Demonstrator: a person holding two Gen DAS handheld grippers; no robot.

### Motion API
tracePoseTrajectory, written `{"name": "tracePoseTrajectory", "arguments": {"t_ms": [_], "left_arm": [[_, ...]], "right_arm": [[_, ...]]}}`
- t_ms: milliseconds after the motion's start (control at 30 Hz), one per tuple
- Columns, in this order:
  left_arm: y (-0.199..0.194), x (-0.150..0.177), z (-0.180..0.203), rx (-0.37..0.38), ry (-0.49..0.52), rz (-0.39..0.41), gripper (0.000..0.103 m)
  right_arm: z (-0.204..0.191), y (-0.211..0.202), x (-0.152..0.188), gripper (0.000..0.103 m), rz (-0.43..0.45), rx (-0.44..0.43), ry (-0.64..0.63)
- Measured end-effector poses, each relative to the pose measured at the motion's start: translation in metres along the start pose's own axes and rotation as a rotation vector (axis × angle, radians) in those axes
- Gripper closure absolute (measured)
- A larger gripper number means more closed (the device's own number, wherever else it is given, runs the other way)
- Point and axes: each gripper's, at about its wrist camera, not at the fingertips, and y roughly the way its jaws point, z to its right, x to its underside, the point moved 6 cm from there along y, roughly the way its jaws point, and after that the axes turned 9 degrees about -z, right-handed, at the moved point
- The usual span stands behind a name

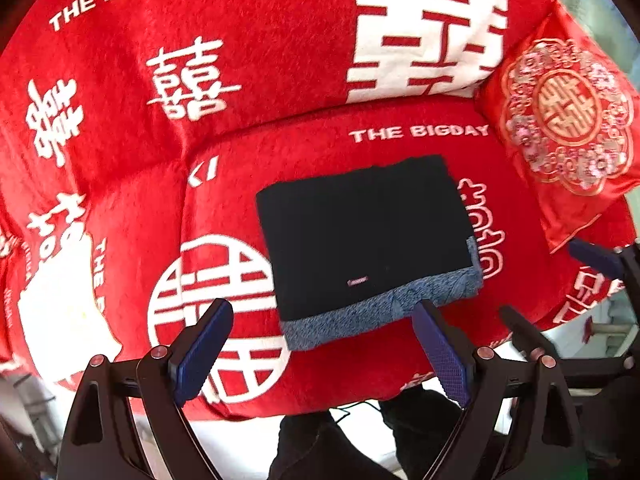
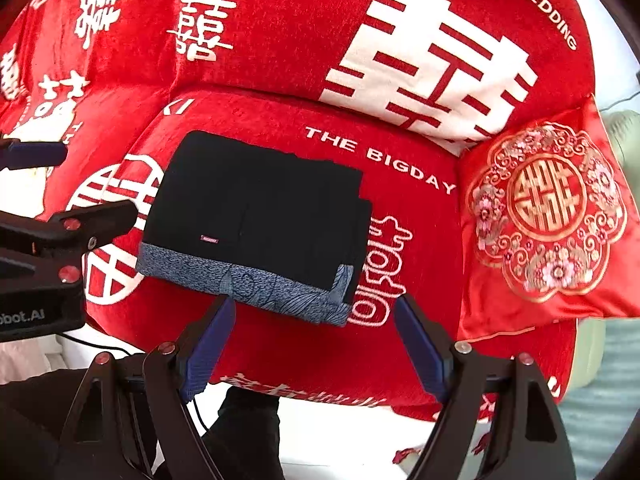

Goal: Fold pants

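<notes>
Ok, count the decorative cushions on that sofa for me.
1. The embroidered red cushion leans at the sofa's right end, right of the folded pants. Others may lie out of view.

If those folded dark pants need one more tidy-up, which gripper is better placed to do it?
Probably the right gripper: its open jaws sit just in front of the folded black pants with a blue-grey patterned lining, near the uneven layered corner. The left gripper is open too, beside the opposite, neater corner on the red blanket.
</notes>
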Motion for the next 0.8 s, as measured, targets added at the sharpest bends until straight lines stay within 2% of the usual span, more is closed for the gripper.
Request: {"name": "tracePoseTrajectory", "arguments": {"t_ms": [267, 800], "left_arm": [[-0.003, 0.006, 0.014, -0.085, 0.003, -0.008, 0.011], [-0.007, 0.006, 0.030, -0.048, 0.017, 0.002, 0.011]], "right_arm": [[0.018, 0.005, 0.007, 0.019, 0.002, -0.023, -0.008], [0.020, -0.004, 0.012, 0.019, 0.022, 0.002, -0.042]]}}
